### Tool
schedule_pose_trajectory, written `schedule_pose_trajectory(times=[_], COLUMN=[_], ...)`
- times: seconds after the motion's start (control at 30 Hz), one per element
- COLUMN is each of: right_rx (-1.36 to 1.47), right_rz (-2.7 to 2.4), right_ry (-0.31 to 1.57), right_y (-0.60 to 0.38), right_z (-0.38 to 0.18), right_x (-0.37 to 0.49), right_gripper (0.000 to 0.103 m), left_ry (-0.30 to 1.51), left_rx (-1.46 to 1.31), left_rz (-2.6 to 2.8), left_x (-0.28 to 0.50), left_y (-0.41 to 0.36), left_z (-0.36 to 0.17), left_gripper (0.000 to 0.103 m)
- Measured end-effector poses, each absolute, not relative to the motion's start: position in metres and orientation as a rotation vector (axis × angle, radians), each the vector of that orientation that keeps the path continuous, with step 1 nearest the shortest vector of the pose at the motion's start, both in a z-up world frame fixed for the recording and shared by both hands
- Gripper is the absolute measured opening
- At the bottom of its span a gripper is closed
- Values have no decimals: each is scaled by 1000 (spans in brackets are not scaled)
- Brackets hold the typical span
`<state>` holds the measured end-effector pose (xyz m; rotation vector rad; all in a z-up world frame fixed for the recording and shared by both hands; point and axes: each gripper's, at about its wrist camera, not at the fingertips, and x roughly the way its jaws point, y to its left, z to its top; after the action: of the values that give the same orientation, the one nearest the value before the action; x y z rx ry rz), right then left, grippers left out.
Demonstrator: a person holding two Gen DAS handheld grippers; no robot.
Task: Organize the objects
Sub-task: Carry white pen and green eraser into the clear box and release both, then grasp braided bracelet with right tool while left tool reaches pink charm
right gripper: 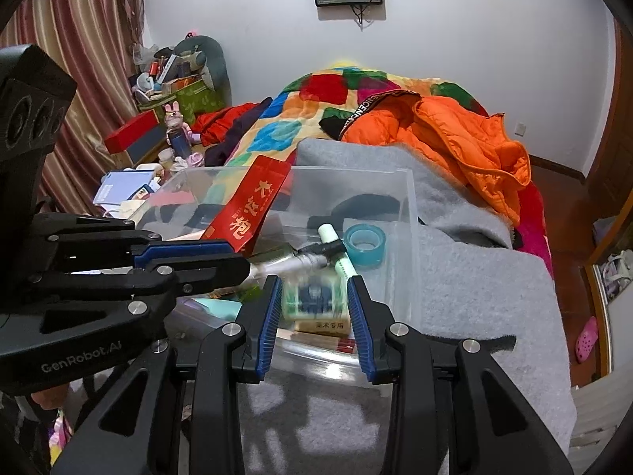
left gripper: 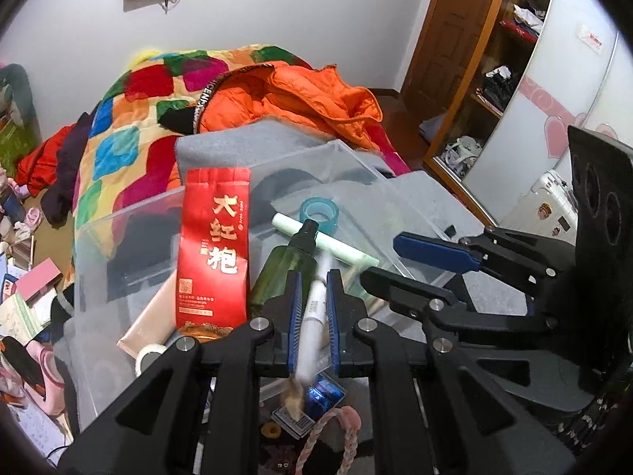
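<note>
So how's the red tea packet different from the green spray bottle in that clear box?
The red tea packet is flat, opaque foil printed with gold characters; the green spray bottle is rounded, tinted see-through plastic with a black nozzle. The packet stands nearly upright, while the bottle lies tilted among the other items. The packet looks taller and wider than the bottle. Both sit inside the clear box, and neither gripper holds them.

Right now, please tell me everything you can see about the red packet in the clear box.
The red packet is a tall, flat, glossy pouch, probably foil, with big gold Chinese characters, a small code square and gold hills printed low down. It looks sealed. It stands nearly upright in the clear box, leaning, as the right wrist view shows. A beige tube lies at its base and a green bottle is beside it. Neither tool touches it.
</note>
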<state>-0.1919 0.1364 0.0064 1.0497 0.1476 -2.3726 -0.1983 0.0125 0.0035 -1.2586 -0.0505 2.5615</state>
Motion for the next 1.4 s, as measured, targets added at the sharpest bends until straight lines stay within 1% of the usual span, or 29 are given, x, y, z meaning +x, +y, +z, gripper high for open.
schedule_pose_trajectory(times=[0.03,0.1,0.2,0.3,0.33,0.4,0.5,0.57,0.7,0.8,0.87,1.0,1.13,1.4], right_rx=[1052,1053,1038,1024,1021,1011,987,971,947,935,930,929,946,1020], right_rz=[-2369,-2364,-2374,-2378,-2377,-2375,-2382,-2385,-2391,-2391,-2387,-2388,-2378,-2363], right_ry=[145,141,140,132,128,121,123,127,139,148,152,169,168,162], right_y=[136,137,139,142,143,146,150,153,157,158,159,159,160,162], right_z=[7,8,10,14,15,17,22,25,29,30,30,26,20,1], right_x=[-192,-191,-187,-183,-181,-177,-170,-164,-152,-144,-139,-130,-124,-119], right_gripper=[32,39,45,46,47,52,56,57,59,60,60,61,61,61], left_ry=[-52,-63,-68,-67,-65,-63,-56,-56,-69,-60,-58,-21,-15,-55], left_rx=[-1252,-1242,-1229,-1220,-1215,-1198,-1178,-1167,-1145,-1124,-1116,-1139,-1168,-1298], left_rz=[2565,2572,2589,2617,2630,2658,2696,2721,2758,2798,2812,2834,2830,2779], left_x=[-197,-194,-188,-180,-177,-169,-155,-145,-128,-114,-106,-92,-80,-70], left_y=[12,9,7,3,2,-1,-5,-7,-12,-15,-17,-18,-19,-24], left_z=[5,7,10,12,13,16,18,20,24,27,27,22,10,-29], left_gripper=[10,10,11,17,21,24,30,38,45,54,62,64,70,71])
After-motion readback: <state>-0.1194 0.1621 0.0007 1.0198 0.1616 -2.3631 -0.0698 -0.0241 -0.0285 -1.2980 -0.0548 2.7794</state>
